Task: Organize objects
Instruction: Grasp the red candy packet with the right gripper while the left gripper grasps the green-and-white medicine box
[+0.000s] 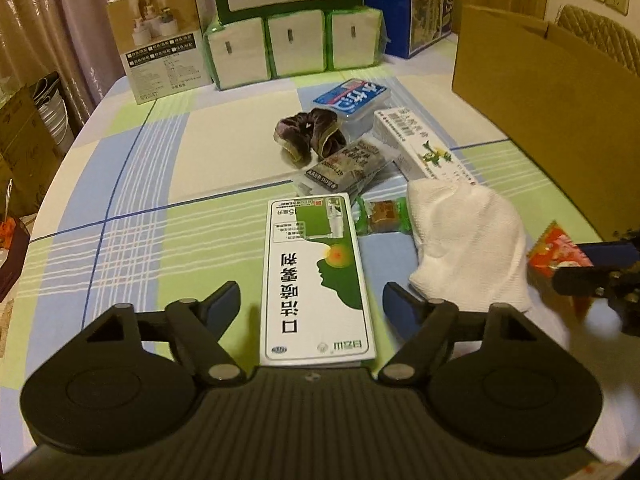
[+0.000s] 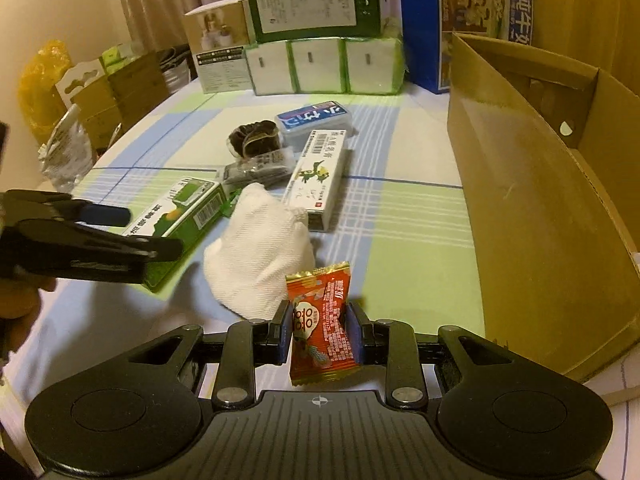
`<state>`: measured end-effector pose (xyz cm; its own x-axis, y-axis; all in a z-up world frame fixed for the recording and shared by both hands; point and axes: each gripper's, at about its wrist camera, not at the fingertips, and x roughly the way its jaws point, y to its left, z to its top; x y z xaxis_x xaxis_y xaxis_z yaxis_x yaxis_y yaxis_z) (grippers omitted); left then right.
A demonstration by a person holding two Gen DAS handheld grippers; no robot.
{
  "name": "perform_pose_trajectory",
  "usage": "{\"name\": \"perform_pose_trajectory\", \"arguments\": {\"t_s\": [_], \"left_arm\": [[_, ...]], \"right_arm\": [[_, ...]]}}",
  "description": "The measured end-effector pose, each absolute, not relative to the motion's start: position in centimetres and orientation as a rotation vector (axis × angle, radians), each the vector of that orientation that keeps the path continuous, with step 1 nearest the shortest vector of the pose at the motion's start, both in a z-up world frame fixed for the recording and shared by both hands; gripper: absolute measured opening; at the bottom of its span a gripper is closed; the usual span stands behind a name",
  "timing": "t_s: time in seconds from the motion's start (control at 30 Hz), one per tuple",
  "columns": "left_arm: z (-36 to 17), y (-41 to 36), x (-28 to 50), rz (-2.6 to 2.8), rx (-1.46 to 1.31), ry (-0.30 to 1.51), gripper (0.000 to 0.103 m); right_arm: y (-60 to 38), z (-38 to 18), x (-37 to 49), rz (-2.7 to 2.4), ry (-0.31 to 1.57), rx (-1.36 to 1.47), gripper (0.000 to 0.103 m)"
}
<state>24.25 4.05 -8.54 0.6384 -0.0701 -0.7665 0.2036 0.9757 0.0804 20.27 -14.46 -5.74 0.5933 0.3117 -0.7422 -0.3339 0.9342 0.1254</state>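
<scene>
My left gripper [image 1: 312, 300] is open, its fingers on either side of a green-and-white spray box [image 1: 316, 276] lying flat on the checked tablecloth; the pads do not touch it. The right wrist view shows this box [image 2: 192, 208] at the left with the left gripper [image 2: 120, 236] over it. My right gripper [image 2: 318, 332] is shut on a red snack packet [image 2: 322, 320], held upright above the cloth. From the left wrist view that packet [image 1: 554, 256] is at the far right. A crumpled white cloth [image 1: 468, 248] [image 2: 260, 260] lies between the two.
Further back lie a long white medicine box [image 2: 316, 176], a dark sachet [image 2: 256, 172], a dark scrunchie [image 2: 252, 140], a blue-labelled clear case [image 2: 316, 120] and a small green candy [image 1: 384, 214]. An open cardboard box [image 2: 540, 200] stands at the right. Tissue packs [image 2: 324, 66] and cartons line the far edge.
</scene>
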Motion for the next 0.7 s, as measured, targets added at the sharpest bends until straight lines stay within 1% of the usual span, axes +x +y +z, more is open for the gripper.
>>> {"name": "perform_pose_trajectory", "arguments": {"t_s": [0.03,0.07,0.1,0.23,0.47,0.57,0.7], "left_arm": [[-8.7,3.9,24.4,-0.157,0.166,0.873,0.064],[-8.8,3.9,24.4,-0.151,0.164,0.88,0.052],[-8.9,3.8,24.4,-0.146,0.161,0.885,0.052],[-8.4,4.0,22.7,-0.145,0.139,0.907,0.052],[-8.0,3.7,17.4,-0.173,0.147,0.96,0.052],[-8.4,3.4,16.4,-0.17,0.169,0.962,0.057],[-8.5,3.5,16.5,-0.175,0.161,0.941,0.061]], "right_arm": [[-14.4,-5.9,20.3,0.375,0.86,-0.024,0.026],[-14.4,-6.0,20.4,0.374,0.863,-0.019,0.026],[-14.5,-6.1,20.3,0.373,0.866,-0.014,0.026],[-15.2,-6.2,19.9,0.363,0.879,0.013,0.026],[-16.5,-5.9,17.3,0.345,0.904,0.066,0.026],[-16.5,-6.3,16.3,0.342,0.918,0.071,0.026],[-16.1,-6.8,15.7,0.339,0.91,0.016,0.026]]}}
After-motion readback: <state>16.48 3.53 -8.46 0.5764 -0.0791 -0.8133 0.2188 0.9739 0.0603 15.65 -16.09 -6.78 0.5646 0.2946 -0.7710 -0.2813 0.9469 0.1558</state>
